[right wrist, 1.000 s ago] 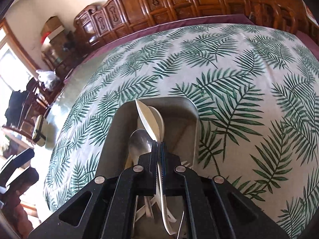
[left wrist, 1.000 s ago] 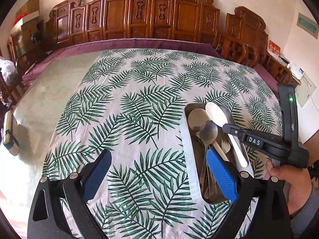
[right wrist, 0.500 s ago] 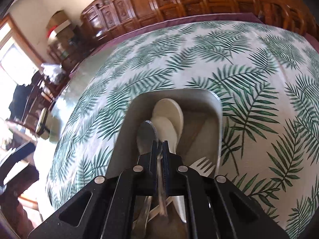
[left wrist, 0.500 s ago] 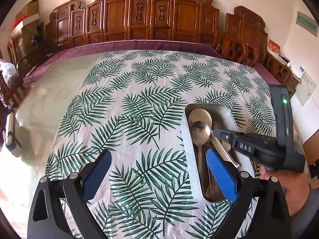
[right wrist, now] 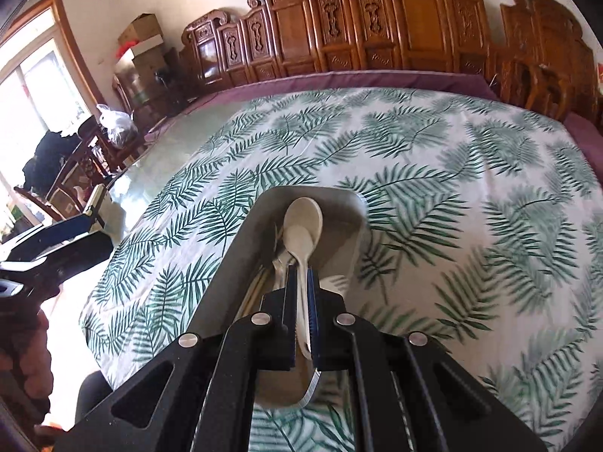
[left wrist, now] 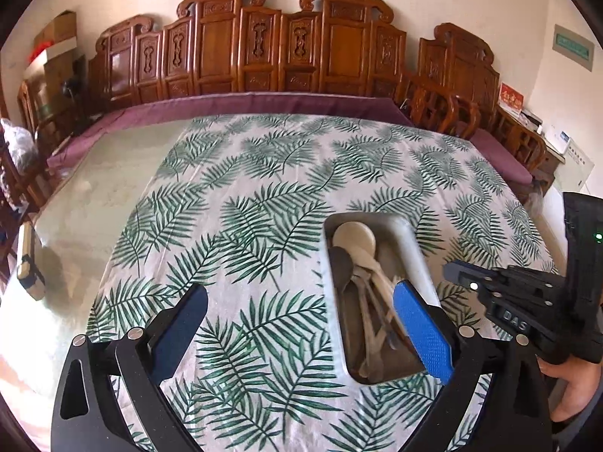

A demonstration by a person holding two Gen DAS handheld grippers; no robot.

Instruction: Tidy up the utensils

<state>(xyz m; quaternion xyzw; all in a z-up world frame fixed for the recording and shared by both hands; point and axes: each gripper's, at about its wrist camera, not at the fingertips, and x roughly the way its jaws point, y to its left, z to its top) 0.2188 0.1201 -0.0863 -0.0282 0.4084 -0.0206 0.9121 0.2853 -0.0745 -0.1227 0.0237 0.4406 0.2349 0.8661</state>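
A metal tray (left wrist: 412, 248) (right wrist: 233, 282) lies on the leaf-print tablecloth and holds several utensils: cream plastic spoons (left wrist: 356, 239) (right wrist: 303, 226), a metal spoon (left wrist: 341, 265) and a white fork (right wrist: 333, 282). My right gripper (right wrist: 300, 282) hovers above the tray's near end, its jaws slightly apart with nothing pinched between them; the cream spoon lies below in the tray. It also shows in the left wrist view (left wrist: 458, 269) to the right of the tray. My left gripper (left wrist: 297, 324) is wide open and empty, low over the cloth left of the tray.
The leaf-print cloth (left wrist: 264, 196) covers a large round table with a bare glass margin at left. A small box-like object (left wrist: 28, 260) sits near the left edge. Carved wooden chairs (left wrist: 264, 49) ring the far side.
My right gripper let go of the cream spoon, which now lies in the tray, and drew back to the right and up. The left gripper stayed open and barely moved.
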